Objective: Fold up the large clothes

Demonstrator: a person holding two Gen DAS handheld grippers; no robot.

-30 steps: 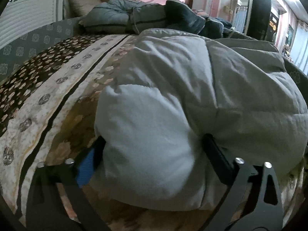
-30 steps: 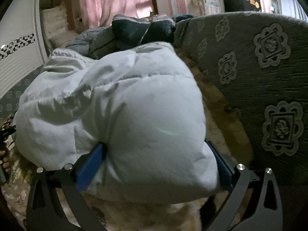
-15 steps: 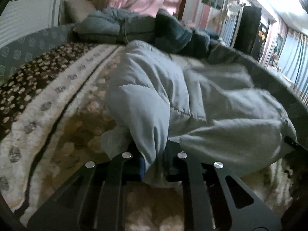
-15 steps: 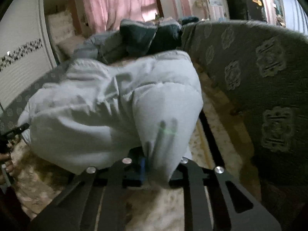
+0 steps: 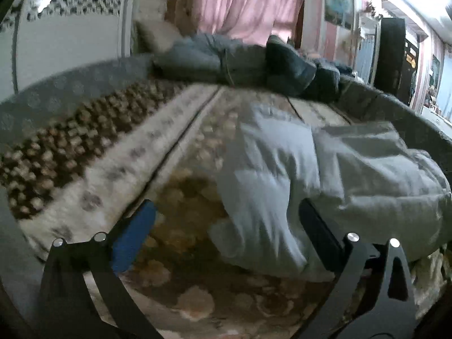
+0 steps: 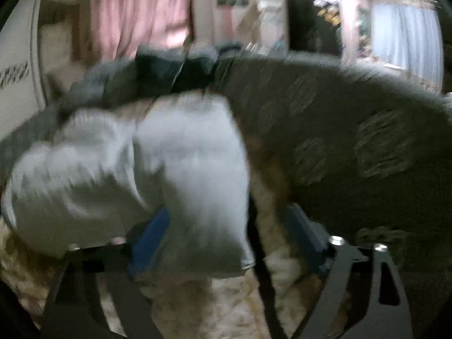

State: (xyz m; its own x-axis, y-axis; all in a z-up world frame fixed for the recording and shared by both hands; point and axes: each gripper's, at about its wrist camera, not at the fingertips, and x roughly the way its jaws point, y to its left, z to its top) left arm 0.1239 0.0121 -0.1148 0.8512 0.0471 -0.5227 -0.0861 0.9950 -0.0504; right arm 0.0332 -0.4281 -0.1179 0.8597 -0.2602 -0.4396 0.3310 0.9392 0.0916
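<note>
Dropped and settling: the pale grey quilted puffer coat (image 5: 325, 175), which half a second ago was pinched at its near hem by both sets of jaws, now lies loose on the bed, folded over on itself into a thick bundle. Both pairs of jaws are opening. The left gripper (image 5: 226, 220) stands wide, its blue pad clear of the cloth and its dark pad just beside the coat's near corner, pressing on nothing. The right gripper (image 6: 226, 226) is spread too; the coat's right end hangs between its pads in a heavily blurred view, yet neither pad appears to squeeze it. So the hem is released on both sides, and I judge this fold laid down, with a further fold or a smoothing pass as the likely next step.

Outward now. The coat sits on the right half of the floral brown and cream bedspread (image 5: 113, 152), with its right end close to the grey patterned padded side (image 6: 353, 147), so room is tight there. To the left, the bedspread lies bare and wide, good space for turning the bundle. Beyond the coat, well apart from it, a heap of dark blue and grey jackets (image 5: 254, 62) rests at the head of the bed under pink curtains (image 5: 240, 2).
</note>
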